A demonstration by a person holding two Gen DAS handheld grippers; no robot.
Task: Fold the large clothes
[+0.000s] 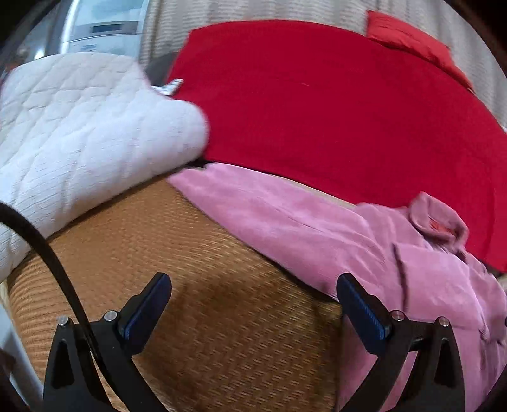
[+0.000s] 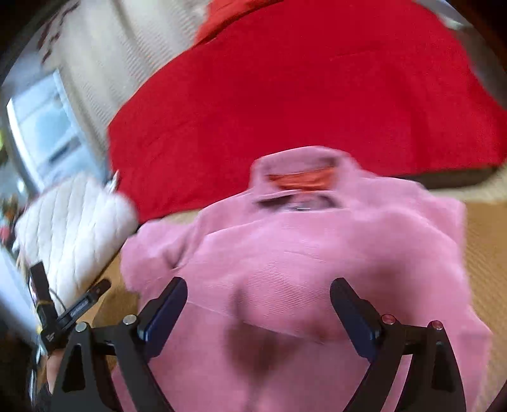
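Here's the pink garment [image 2: 285, 253], a corduroy-looking shirt or jacket with a collar [image 2: 298, 177] and an orange patch inside the neck, lying on the woven mat [image 1: 206, 317]. It looks partly gathered already, the body bunched into a rough block with the collar on its far side, next to the red blanket [image 2: 301, 88]. That garment is our landmark, so everything else is placed from it.

The right gripper [image 2: 258, 313] hangs right over the near part of the pink garment, tongs standing wide apart, nothing pinched between them; the cloth lies beneath, not in the grip. The left gripper [image 1: 253, 307] is off to the garment's side, over bare mat, tongs also wide apart and empty, with the pink hem just beside one finger [image 1: 364, 310].

Beyond the garment spreads the red blanket, and a red pillow [image 1: 408, 38] sits past that. To the garment's other side, at the mat's edge, lies a white quilted blanket [image 1: 79, 133]; a pale appliance [image 1: 104, 28] stands farther back still.

My read: we're between folds. Both hands are free, so one fold looks just laid down and the next not yet begun. The pictures are blurred, so exact edges are hard to call. Next move wants each gripper to find a clean edge or corner on the garment, pinch one layer group only, then lift and carry it across evenly so the fold lands square without dragging the pile.
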